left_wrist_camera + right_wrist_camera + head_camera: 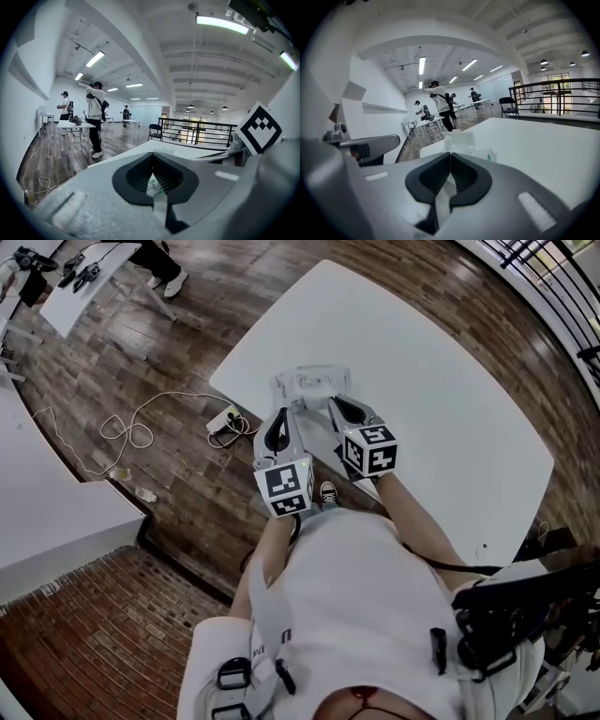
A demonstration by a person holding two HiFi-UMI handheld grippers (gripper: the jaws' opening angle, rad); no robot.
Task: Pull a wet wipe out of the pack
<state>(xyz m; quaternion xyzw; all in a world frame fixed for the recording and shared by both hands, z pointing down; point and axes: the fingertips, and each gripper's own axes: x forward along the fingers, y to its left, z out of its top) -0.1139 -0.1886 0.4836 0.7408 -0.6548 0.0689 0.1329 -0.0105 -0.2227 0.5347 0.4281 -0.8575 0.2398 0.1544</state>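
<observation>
**Risks at the pull: pack near the table edge, both grippers closed**

Position: the pack lies on the white table, close to its near-left edge. In the right gripper view its flip lid stands open.

Left gripper: jaws closed. The left gripper view shows a sliver of white film with green print pinched between them, so it has hold of the pack's near-left end.

Right gripper: jaws closed, tips meeting at the pack's near-right side. Something white shows in the gap behind the tips. No view shows whether this is a wipe or only the table behind.

Judged risks:
- The left grip is only on a thin edge of film. A firm pull by the right gripper could slip the film out, and the whole pack would then lift or drag instead of releasing a wipe.
- With the pack so close to the edge, a drag toward the person could carry it off the table.
- If the right jaws hold only a small corner of wipe, it may tear or slip free. A deep pinch may bring out several wipes together.
- The open lid could fold back over the opening if knocked.
</observation>
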